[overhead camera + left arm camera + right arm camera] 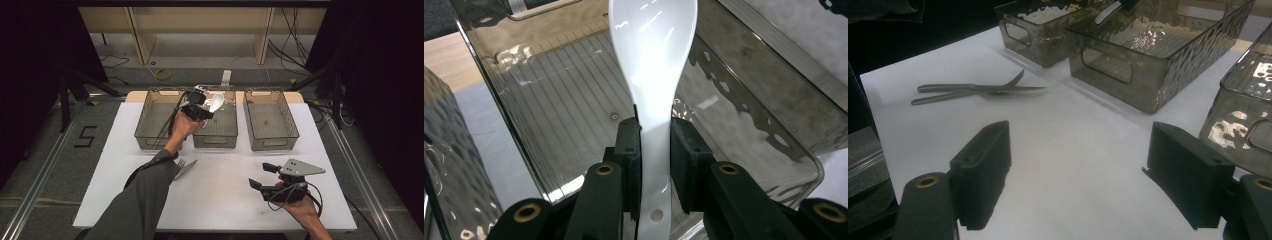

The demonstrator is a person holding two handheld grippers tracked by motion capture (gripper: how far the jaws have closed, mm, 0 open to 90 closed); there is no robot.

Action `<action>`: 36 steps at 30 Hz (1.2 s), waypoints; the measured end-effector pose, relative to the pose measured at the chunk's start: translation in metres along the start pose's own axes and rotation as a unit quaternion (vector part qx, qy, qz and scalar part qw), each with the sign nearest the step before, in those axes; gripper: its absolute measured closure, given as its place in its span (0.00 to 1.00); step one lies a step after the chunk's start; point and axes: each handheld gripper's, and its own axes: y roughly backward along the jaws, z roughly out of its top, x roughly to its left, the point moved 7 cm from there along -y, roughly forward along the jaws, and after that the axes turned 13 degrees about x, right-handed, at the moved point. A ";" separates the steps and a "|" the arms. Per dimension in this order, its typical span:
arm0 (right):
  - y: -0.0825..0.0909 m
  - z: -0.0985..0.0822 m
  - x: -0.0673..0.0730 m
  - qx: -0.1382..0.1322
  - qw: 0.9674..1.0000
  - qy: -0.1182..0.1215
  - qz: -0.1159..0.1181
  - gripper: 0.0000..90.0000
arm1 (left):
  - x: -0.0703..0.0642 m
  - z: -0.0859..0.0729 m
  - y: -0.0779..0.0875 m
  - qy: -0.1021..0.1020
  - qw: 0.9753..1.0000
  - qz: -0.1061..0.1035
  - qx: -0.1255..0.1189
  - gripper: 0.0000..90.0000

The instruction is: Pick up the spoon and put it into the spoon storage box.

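My left gripper (201, 109) is shut on the handle of a white plastic spoon (217, 101) and hovers over the back of the middle smoky-grey bin (215, 136). In the left gripper view both black pads (629, 145) press the spoon's (651, 60) neck, with its bowl pointing away over the bin's ribbed floor (559, 115). My right gripper (262, 176) rests low near the table's front right, jaws wide apart. In the right gripper view nothing lies between the jaws of the right gripper (1083, 170), just white tabletop.
Three see-through grey bins stand in a row at the back: left (150, 140), middle, right (272, 142). A metal fork and knife (184, 167) lie crossed on the white table (225, 200) beside the left sleeve, and appear as the fork and knife (973, 90) in the right gripper view.
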 end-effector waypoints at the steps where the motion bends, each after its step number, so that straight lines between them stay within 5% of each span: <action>1: 0.000 0.000 0.000 0.000 1.000 -0.001 0.000 0.29 | 0.000 0.000 -0.001 -0.003 1.000 -0.001 0.002 0.83; 12: 0.000 0.000 0.001 0.000 1.000 0.000 0.001 0.29 | 0.002 -0.007 -0.008 0.003 1.000 -0.001 0.017 0.81; 14: 0.000 0.000 0.001 0.002 1.000 0.000 0.001 0.29 | 0.003 -0.006 -0.006 0.009 1.000 -0.004 0.016 0.73; 25: 0.001 -0.001 -0.001 0.002 1.000 -0.006 -0.002 0.29 | -0.002 -0.013 0.032 -0.009 1.000 -0.028 0.004 0.48; 36: 0.000 -0.001 -0.001 0.002 1.000 -0.007 -0.003 0.29 | 0.010 -0.037 0.060 0.000 0.999 -0.028 -0.016 0.42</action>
